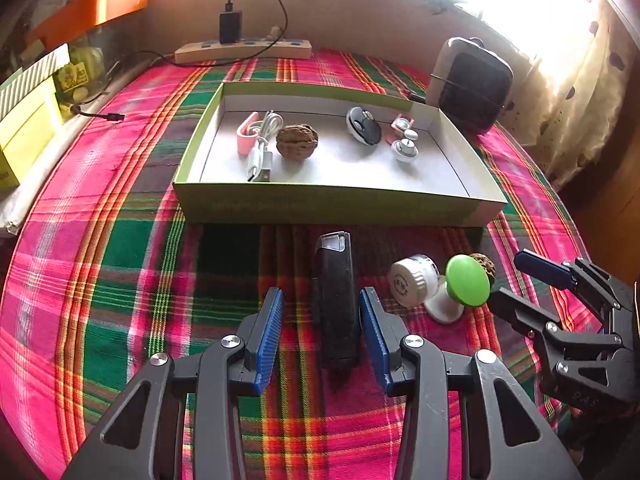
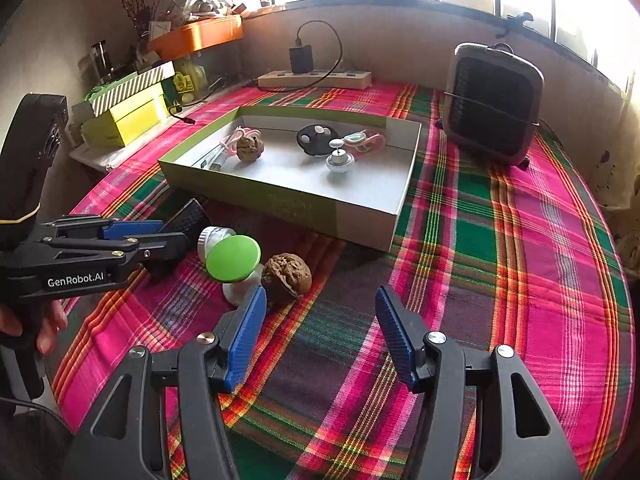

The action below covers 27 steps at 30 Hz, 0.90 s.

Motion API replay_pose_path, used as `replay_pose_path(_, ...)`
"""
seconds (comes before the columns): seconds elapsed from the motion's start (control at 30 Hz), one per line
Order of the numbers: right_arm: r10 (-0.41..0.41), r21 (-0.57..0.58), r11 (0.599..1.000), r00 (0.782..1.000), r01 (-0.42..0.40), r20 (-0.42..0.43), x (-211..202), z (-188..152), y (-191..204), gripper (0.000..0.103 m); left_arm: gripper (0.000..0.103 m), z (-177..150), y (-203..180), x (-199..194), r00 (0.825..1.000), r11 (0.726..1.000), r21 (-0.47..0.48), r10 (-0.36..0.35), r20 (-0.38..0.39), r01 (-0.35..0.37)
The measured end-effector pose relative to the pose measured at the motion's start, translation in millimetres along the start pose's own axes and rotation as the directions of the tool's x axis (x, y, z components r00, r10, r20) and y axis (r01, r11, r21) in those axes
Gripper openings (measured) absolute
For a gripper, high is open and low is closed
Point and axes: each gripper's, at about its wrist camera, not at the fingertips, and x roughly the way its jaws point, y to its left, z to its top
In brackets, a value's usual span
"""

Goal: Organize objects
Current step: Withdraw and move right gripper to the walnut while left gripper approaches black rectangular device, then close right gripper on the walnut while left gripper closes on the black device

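A green open box point(image 1: 336, 204) point(image 2: 280, 196) sits mid-cloth, holding a walnut point(image 1: 297, 141), a white cable point(image 1: 262, 148), a pink clip point(image 1: 246, 130), a black-and-white disc point(image 1: 363, 125) and a small white holder point(image 1: 405, 148). In front of it lie a long black device point(image 1: 334, 300), a white cap point(image 1: 412, 280), a green-topped holder point(image 1: 467, 280) point(image 2: 233, 258) and a second walnut point(image 2: 286, 278). My left gripper point(image 1: 322, 308) point(image 2: 176, 232) is open, its fingers on either side of the black device. My right gripper point(image 2: 320, 316) point(image 1: 516, 276) is open and empty, just right of the second walnut.
A plaid cloth point(image 2: 500, 260) covers the table. A dark heater point(image 2: 494, 102) stands at the back right. A power strip with a charger point(image 1: 244, 48) lies along the back wall. Yellow boxes point(image 2: 128, 116) and an orange tray point(image 2: 196, 34) are at the left.
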Motion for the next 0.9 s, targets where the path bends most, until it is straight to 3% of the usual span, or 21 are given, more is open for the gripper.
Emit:
replay_pose_path(0.53, -0.033, -0.045, 0.999, 0.998, 0.030, -0.062, 27.0, 15.0, 9.6, 0.058, 0.038, 10.7, 16.8, 4.9, 1.000, 1.000, 0.004, -0.010, 0.005, 0.010)
replay_pose_path(0.9, -0.057, 0.034, 0.998, 0.995, 0.060, -0.076, 33.3, 19.3, -1.6, 0.058, 0.038, 11.8, 17.9, 5.5, 1.000, 1.000, 0.018, -0.013, 0.017, 0.013)
